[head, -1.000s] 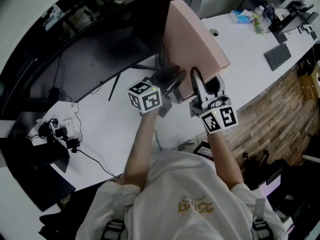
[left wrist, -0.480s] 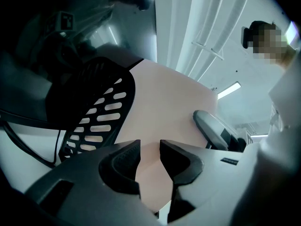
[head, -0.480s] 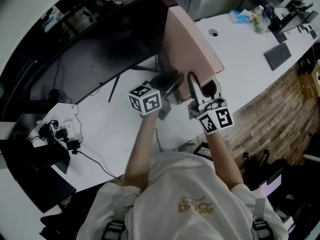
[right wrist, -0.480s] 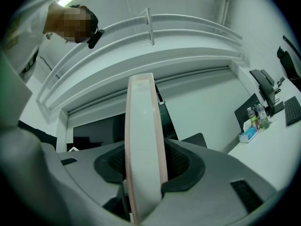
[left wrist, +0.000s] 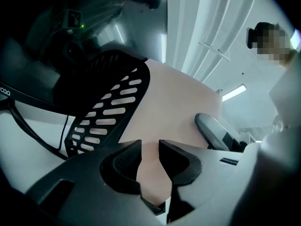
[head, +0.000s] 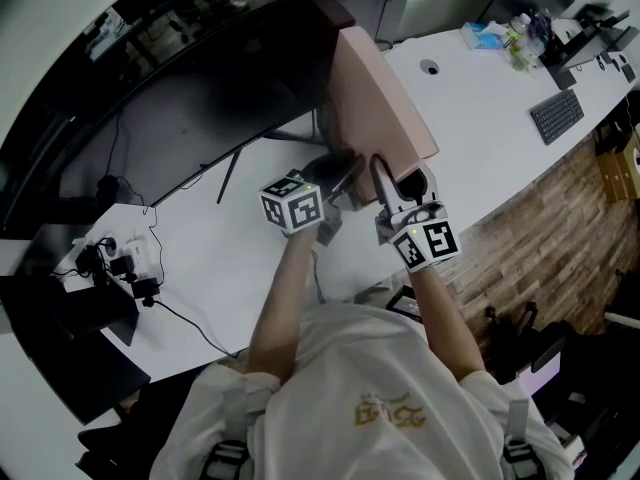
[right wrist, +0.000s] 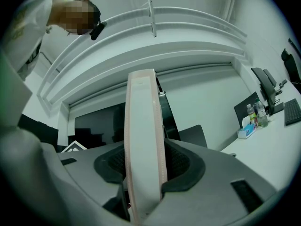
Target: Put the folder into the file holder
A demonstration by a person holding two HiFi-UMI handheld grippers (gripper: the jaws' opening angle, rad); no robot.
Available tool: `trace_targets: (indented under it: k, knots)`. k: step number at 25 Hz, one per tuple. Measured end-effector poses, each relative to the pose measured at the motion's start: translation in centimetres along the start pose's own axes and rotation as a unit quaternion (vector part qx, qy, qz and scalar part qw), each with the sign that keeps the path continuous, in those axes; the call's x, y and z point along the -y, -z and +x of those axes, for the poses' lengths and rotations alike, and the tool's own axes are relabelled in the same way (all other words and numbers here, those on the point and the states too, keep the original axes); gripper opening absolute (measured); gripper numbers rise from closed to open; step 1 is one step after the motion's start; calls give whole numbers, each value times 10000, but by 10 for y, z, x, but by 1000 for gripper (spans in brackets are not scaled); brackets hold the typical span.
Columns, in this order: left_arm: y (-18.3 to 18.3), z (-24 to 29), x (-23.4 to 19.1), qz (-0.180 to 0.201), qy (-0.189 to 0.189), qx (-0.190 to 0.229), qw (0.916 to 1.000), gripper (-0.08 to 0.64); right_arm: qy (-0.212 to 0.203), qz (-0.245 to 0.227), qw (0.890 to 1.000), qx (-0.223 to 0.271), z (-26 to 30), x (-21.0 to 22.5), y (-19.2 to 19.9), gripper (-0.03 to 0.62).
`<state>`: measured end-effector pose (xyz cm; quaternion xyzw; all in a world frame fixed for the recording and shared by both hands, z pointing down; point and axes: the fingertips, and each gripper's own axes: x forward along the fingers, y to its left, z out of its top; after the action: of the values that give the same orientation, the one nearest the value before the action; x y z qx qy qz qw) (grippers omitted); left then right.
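Note:
A pink folder [head: 385, 98] stands upright over the white desk [head: 490, 118], held from both sides. My right gripper [head: 395, 173] is shut on its near edge; the right gripper view shows that edge [right wrist: 143, 126] end-on, clamped between the pads of the right gripper [right wrist: 143, 159]. My left gripper [head: 338, 175] sits at the folder's lower left. In the left gripper view the left gripper [left wrist: 150, 147] has a pink corner [left wrist: 151, 173] pinched in its narrow gap. The black slotted file holder [left wrist: 108, 112] stands just left of the folder's face [left wrist: 174, 102].
A large curved black monitor [head: 200, 98] fills the desk behind the folder. A keyboard [head: 555, 113], a tissue box [head: 485, 34] and bottles [head: 522, 38] lie far right. Cables and a white adapter [head: 130, 258] sit at the left. The desk's front edge runs beside a wood floor.
Both grippers have sunk together with the folder, which now stands lower and closer to the desk and the file holder.

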<state>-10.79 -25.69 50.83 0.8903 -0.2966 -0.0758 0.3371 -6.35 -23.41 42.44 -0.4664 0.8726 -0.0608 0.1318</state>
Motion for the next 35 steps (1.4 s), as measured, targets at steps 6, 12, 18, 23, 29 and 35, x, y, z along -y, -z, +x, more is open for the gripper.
trace_targets:
  k: [6,12,18,23,29,35]
  knots:
    - [6,-1,-5,-68,-26,-59,10000,119,-3,-27,9999,-99,-1,0,8,193]
    - [13,-1,-12,-152,-79,-118,9998,120,-7,-58,9997,-249,-2,0,18,195]
    - [21,-2,-18,-222,-173,-207,9994,120,27,-143,9988,-471,-4,1,30,197]
    - [29,-2,-26,-301,-207,-272,9990,119,22,-230,9978,-625,-4,0,38,198]
    - [32,-5,-28,-353,-258,-254,9987,110,-104,-357,9963,-768,-5,-6,44,198]
    - [31,-14,-32,-411,-329,-168,9985,124,-128,-538,9946,-875,-5,-16,50,206]
